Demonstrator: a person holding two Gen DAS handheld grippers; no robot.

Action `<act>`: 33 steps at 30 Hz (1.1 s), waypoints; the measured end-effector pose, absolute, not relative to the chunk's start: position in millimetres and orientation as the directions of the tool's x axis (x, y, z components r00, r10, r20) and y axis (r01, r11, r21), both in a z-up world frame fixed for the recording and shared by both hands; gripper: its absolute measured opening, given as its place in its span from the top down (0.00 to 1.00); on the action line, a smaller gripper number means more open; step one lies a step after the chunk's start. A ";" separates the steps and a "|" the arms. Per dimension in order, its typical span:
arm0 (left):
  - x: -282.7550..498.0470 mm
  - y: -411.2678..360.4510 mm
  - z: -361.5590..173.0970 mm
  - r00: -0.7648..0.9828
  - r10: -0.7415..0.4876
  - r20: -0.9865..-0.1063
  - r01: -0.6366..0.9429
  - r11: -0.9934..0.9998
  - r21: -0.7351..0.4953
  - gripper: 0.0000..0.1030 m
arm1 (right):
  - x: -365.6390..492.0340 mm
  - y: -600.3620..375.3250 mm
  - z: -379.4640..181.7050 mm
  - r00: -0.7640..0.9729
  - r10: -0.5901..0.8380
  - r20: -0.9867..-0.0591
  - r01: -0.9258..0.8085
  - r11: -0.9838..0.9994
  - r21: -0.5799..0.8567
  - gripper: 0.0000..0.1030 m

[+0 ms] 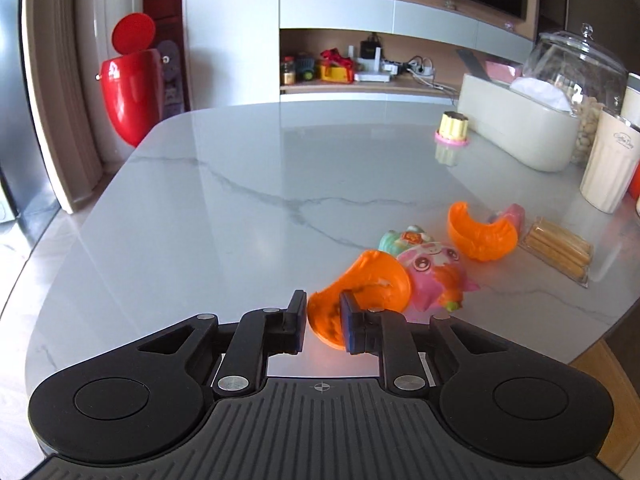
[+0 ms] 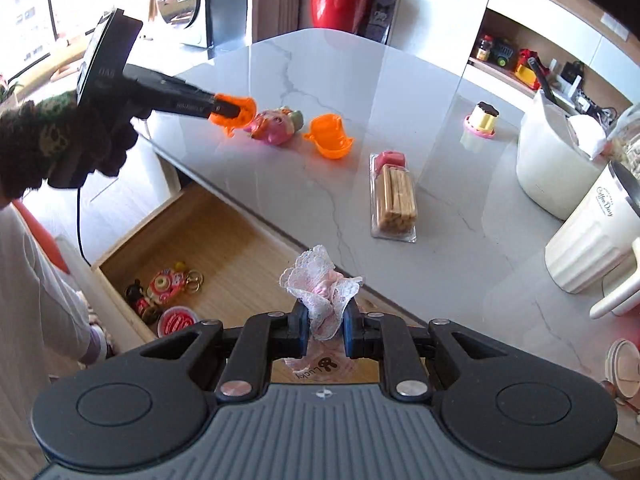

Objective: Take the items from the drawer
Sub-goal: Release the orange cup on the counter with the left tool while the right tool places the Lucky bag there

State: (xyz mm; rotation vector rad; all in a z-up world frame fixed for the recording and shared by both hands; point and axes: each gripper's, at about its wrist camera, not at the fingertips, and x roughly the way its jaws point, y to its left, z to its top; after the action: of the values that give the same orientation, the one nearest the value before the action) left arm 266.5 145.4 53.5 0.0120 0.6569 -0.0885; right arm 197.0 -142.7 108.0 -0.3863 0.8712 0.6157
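Observation:
My left gripper (image 1: 322, 300) is shut on the rim of an orange shell half (image 1: 372, 280), held just above the marble table's (image 1: 240, 208) near edge; in the right wrist view it (image 2: 231, 111) shows at the far left. Beside it lie a pink toy figure (image 1: 434, 270), its teal companion (image 1: 396, 240) and a second orange shell half (image 1: 480, 236). My right gripper (image 2: 325, 311) is shut on a pink lace-trimmed pouch (image 2: 320, 292) above the open wooden drawer (image 2: 224, 240). A red keychain toy (image 2: 166, 283), a dark figure (image 2: 140, 300) and a red round tin (image 2: 176, 320) lie in the drawer.
A clear pack of biscuit sticks (image 2: 394, 198), a yellow pudding toy (image 2: 485, 120), a white container (image 2: 554, 164) and a cream cup (image 2: 592, 236) stand on the table's right side. A glass jar (image 1: 576, 64) is behind them. A person's gloved hand (image 2: 60, 148) holds the left tool.

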 end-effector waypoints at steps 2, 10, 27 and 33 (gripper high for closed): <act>255.6 157.2 60.6 0.821 -0.092 -0.563 0.069 0.996 -0.062 0.80 | 212.6 -136.7 109.3 0.499 0.354 -0.791 -0.625 0.779 -0.045 0.85; 205.7 185.5 109.0 0.936 -0.157 -0.316 0.103 0.978 -0.179 0.80 | 292.5 -93.4 96.7 0.529 0.404 -0.747 -0.547 0.835 0.064 0.85; 168.6 62.3 25.7 0.410 -0.479 -0.776 0.808 0.586 0.066 0.80 | 256.8 -134.5 129.2 0.581 0.508 -0.636 -0.589 0.801 0.102 0.26; 181.7 19.6 -19.8 0.209 -0.345 -0.915 0.895 0.444 0.037 0.79 | 220.6 -182.0 90.5 0.491 0.494 -0.717 -0.584 0.798 0.149 0.20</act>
State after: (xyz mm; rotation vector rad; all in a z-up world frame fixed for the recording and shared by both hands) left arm 181.7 19.6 -19.8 0.6671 1.0097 -0.9573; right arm 220.6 -182.0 90.5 -0.1198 0.8298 0.6562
